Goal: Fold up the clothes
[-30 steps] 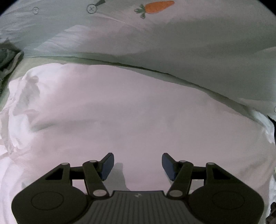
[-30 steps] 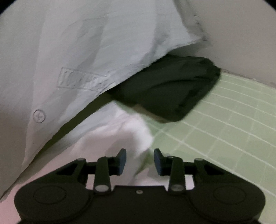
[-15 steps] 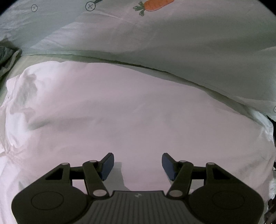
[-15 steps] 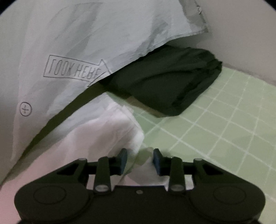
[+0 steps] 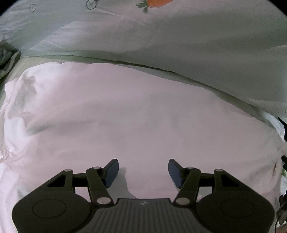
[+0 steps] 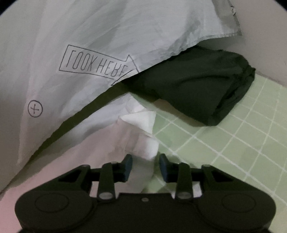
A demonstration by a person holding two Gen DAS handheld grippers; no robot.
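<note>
A pale pink-white garment [image 5: 136, 114] lies spread flat and fills the left wrist view. My left gripper [image 5: 143, 173] is open just above its near part, holding nothing. In the right wrist view the same garment [image 6: 100, 143] ends in a crumpled white corner [image 6: 143, 121] on the green mat. My right gripper [image 6: 145, 165] is open, with a fold of that corner lying between its jaws, which are not closed on it.
A light printed cloth with a carrot [image 5: 157, 2] and a "LOOK HERE" arrow [image 6: 96, 65] lies beyond the garment. A folded dark garment [image 6: 197, 89] sits on the green grid mat [image 6: 242, 152], partly under the printed cloth. A grey wall stands behind.
My right gripper has moved back and right along the garment's corner, and the corner now sits between its jaws. The left gripper has stayed nearly still, open over the garment.
</note>
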